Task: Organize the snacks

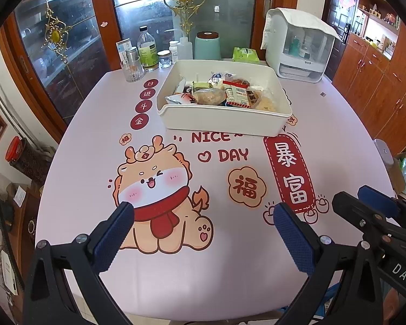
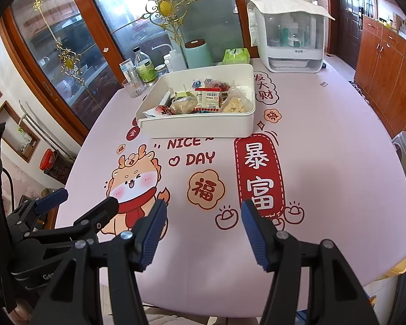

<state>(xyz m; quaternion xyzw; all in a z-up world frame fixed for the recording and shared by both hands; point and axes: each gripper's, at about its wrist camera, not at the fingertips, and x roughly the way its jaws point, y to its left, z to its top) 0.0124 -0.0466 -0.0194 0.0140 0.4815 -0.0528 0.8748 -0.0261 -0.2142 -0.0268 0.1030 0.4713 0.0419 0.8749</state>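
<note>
Nearest, the left gripper [image 1: 203,211] and the right gripper [image 2: 204,211] hung over the bare near part of the pink table [image 1: 230,284], both with jaws parted and nothing between them. Farther back, the white bin [image 1: 222,122] held the packaged snacks [image 1: 224,92] in a loose heap. No packet lay outside it, so gathering looked done; any tidying inside remained.

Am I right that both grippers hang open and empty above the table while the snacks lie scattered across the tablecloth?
Not quite: the snacks lie inside the white bin, not across the tablecloth, as both wrist views show. The left gripper and right gripper are indeed open and empty.
</note>
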